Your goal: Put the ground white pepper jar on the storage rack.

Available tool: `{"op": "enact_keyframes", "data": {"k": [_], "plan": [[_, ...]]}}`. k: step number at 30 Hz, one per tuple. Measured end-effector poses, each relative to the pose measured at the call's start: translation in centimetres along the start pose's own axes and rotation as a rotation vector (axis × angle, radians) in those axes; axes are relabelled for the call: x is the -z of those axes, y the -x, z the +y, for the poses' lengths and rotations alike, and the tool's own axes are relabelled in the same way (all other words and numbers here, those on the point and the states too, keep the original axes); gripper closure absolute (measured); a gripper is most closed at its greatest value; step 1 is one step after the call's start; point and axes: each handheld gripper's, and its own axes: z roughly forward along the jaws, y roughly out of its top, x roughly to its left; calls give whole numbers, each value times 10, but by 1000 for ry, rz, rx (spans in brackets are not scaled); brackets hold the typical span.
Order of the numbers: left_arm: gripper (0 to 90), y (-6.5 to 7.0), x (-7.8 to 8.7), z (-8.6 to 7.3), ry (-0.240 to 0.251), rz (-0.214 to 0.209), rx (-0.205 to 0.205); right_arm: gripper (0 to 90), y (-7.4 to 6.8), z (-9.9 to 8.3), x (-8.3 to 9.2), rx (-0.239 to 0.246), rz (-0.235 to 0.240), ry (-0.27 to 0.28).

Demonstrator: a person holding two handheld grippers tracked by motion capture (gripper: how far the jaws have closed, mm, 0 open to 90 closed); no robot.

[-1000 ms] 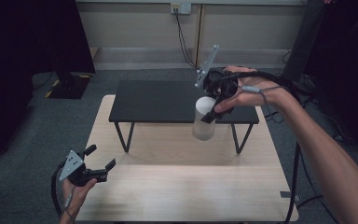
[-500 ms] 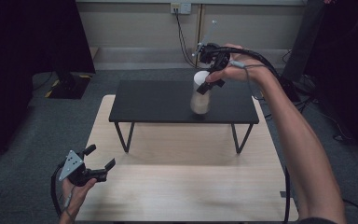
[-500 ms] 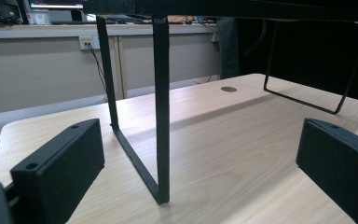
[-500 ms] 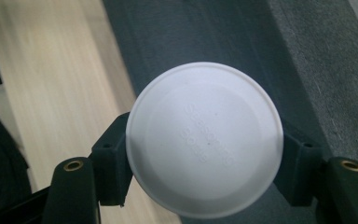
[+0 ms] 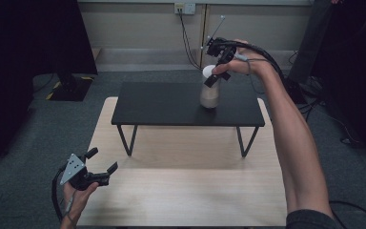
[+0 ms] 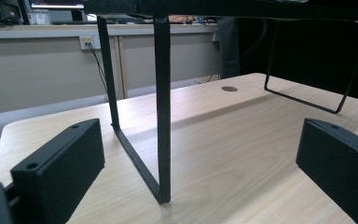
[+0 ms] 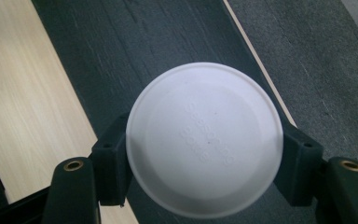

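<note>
A pale cylindrical container (image 5: 209, 95) with a round white lid (image 5: 208, 71) stands on the black low stand (image 5: 162, 105), toward its back right. My right gripper (image 5: 213, 72) is shut on the container's top from above. Seen from the right gripper view, the lid (image 7: 204, 140) sits squeezed between both jaws of the right gripper (image 7: 204, 156). My left gripper (image 5: 102, 161) hovers over the wooden table's (image 5: 186, 191) front left corner. It is open with nothing in it. In its own view the left gripper (image 6: 200, 163) faces the stand's leg (image 6: 163, 116).
The black stand rests on thin wire legs (image 5: 126, 139) at the back half of the wooden table. Grey carpet (image 5: 52, 124) surrounds the table. Cables (image 5: 188, 43) hang from a wall socket behind it, and a dark monitor base (image 5: 69, 86) stands at the far left.
My right gripper has carried the container from in front of the stand's near edge up and back, onto the stand's top. The left gripper has stayed put.
</note>
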Motion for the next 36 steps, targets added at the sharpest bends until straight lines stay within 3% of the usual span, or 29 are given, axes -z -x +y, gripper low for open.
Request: {"op": "enact_keyframes", "data": {"k": [4, 10, 12, 14, 16, 18, 23, 28, 32, 36], "plan": [[1, 0, 0, 0, -1, 0, -2, 337, 2, 2, -8, -1, 6, -12], [0, 0, 1, 0, 5, 2, 4, 325, 3, -3, -10, -14, -1, 18], [0, 0, 1, 0, 6, 2, 2, 233, 3, -8, -11, -26, -1, 40], [0, 1, 1, 0, 5, 0, 1, 170, 3, -8, -12, -19, -9, 23], [0, 1, 1, 0, 5, -1, 0, 150, 4, -13, -9, -31, -3, 46], [0, 1, 1, 0, 5, -2, -2, 124, 0, -20, -3, -15, -28, 90], [0, 1, 1, 1, 4, -4, -3, 123, -3, -35, 23, -26, -49, 143], [0, 1, 0, 0, 1, -7, -3, 126, -19, -56, 57, -49, -104, 183], [0, 2, -1, 1, 1, -12, -4, 127, -30, -85, 87, -61, -99, 241], [0, 2, -1, 1, -3, -13, -6, 131, -44, -109, 111, -62, -116, 265]]}}
